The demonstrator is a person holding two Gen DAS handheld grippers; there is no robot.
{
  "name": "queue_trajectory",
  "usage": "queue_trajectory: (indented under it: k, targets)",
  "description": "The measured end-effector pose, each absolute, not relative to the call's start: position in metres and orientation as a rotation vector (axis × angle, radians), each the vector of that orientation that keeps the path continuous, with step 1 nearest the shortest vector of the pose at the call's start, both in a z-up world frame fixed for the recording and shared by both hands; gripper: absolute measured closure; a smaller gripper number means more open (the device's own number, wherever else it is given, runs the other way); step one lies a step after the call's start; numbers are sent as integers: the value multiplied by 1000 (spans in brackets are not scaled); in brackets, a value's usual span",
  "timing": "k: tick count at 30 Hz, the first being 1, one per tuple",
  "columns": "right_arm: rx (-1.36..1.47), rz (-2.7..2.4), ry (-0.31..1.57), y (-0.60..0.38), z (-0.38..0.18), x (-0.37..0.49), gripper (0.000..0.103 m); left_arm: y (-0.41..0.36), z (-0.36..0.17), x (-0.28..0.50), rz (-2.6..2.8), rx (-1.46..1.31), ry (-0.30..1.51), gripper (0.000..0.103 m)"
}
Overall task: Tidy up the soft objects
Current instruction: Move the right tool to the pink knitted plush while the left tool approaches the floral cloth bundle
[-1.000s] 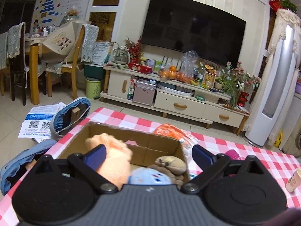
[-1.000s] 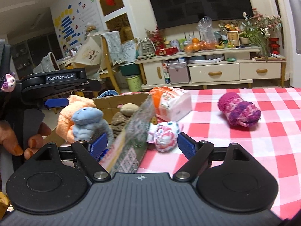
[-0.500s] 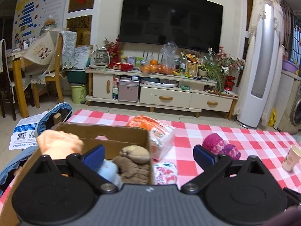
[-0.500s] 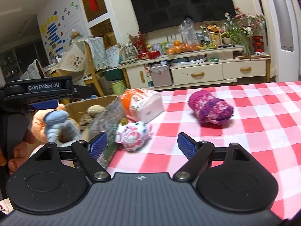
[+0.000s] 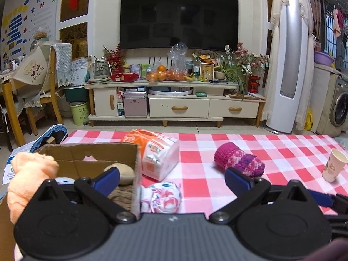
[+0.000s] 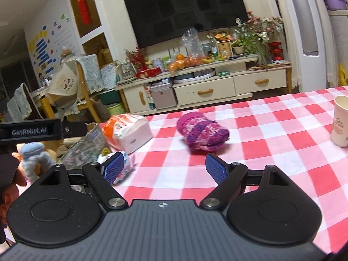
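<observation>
On the table with the red and white checked cloth [image 5: 195,187] sat a brown cardboard box [image 5: 91,152] at the left end. Soft toys were inside it: an orange fluffy one [image 5: 30,174] at the left edge, a light blue one [image 6: 34,154], and a tan and brown one [image 5: 121,171] deeper in. Just beside the box on its right lay an orange and white pack of tissues [image 5: 156,152]. A small flowery soft ball [image 5: 163,195] lay in front of the pack, close to the box wall. A pink and purple knitted roll [image 6: 202,130] lay by itself near the middle of the cloth. A paper cup [image 5: 333,167] stood far off at the right.

The left gripper [image 5: 171,177] was spread wide and held nothing. The right gripper [image 6: 164,167] was spread wide too, empty, with the knitted roll lying ahead of it.
</observation>
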State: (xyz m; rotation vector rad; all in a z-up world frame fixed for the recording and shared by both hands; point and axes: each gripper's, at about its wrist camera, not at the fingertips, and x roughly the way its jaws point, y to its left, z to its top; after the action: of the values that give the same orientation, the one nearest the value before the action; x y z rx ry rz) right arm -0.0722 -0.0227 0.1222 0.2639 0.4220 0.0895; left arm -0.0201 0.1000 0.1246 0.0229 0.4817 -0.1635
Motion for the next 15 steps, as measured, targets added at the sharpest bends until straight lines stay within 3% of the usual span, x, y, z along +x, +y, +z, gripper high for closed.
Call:
queue_trajectory:
  k: [15]
  targets:
    - [364,-61,447,-74,98,-41,0,52,97,-22,-120,135,485,1]
